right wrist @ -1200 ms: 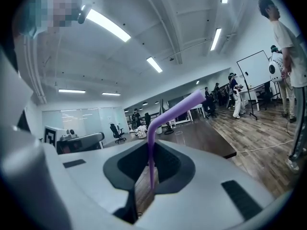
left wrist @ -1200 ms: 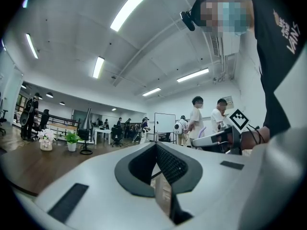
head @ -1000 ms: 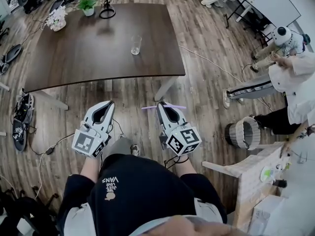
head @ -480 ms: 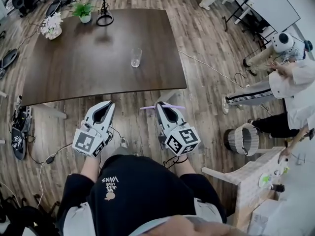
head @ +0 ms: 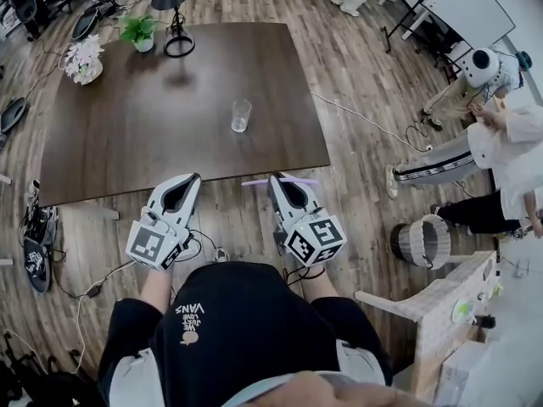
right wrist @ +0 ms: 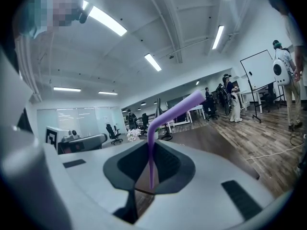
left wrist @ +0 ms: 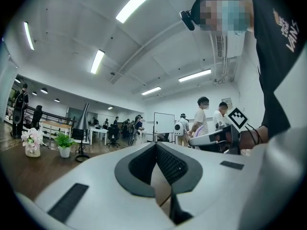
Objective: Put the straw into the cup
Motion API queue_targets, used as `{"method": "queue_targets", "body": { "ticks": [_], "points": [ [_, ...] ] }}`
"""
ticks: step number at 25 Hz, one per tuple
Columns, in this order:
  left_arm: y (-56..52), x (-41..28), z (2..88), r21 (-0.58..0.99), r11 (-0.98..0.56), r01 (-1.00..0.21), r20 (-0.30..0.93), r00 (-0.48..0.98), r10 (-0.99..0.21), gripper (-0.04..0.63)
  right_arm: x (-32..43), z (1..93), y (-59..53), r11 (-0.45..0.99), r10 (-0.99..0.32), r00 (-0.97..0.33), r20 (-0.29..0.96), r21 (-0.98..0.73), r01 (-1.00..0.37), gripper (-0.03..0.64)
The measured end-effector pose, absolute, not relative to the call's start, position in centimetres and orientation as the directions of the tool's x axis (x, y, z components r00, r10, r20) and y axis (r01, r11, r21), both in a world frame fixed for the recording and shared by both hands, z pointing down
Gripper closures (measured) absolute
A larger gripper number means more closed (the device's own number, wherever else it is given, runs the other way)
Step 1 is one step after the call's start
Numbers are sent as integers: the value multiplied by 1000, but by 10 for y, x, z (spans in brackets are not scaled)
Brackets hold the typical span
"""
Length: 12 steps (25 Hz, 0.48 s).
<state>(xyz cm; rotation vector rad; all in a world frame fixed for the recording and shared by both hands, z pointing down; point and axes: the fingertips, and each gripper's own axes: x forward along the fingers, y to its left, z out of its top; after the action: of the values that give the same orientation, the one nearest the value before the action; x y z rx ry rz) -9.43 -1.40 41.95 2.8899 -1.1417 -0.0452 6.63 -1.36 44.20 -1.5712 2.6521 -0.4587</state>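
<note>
A clear glass cup point(head: 241, 115) stands upright on the dark wooden table point(head: 127, 142), right of its middle. My right gripper point(head: 278, 180) hovers just short of the table's near edge, shut on a purple bendy straw point(head: 299, 181) that lies crosswise between its tips. In the right gripper view the straw point(right wrist: 163, 116) rises from the jaws point(right wrist: 151, 147) and bends off to the right. My left gripper point(head: 188, 179) is level beside it, shut with nothing in it; in the left gripper view its pads point(left wrist: 165, 164) meet at the tip.
A potted plant point(head: 136, 30), a vase of flowers point(head: 82, 58) and a black lamp point(head: 174, 19) stand at the table's far end. A wicker basket point(head: 422, 240), a pale wooden bench point(head: 424, 308) and seated people point(head: 501, 142) are on the right. Cables point(head: 365, 117) run across the floor.
Both grippers have moved forward together toward the table; its near edge now lies right at their tips. The straw stays gripped in the right gripper.
</note>
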Motion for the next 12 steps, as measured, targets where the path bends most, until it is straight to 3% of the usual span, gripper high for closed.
{"method": "queue_targets", "body": {
  "ticks": [12],
  "points": [
    [-79, -67, 432, 61, -716, -696, 1, 717, -697, 584, 93, 452, -79, 457, -851, -505, 143, -271, -847, 575]
  ]
}}
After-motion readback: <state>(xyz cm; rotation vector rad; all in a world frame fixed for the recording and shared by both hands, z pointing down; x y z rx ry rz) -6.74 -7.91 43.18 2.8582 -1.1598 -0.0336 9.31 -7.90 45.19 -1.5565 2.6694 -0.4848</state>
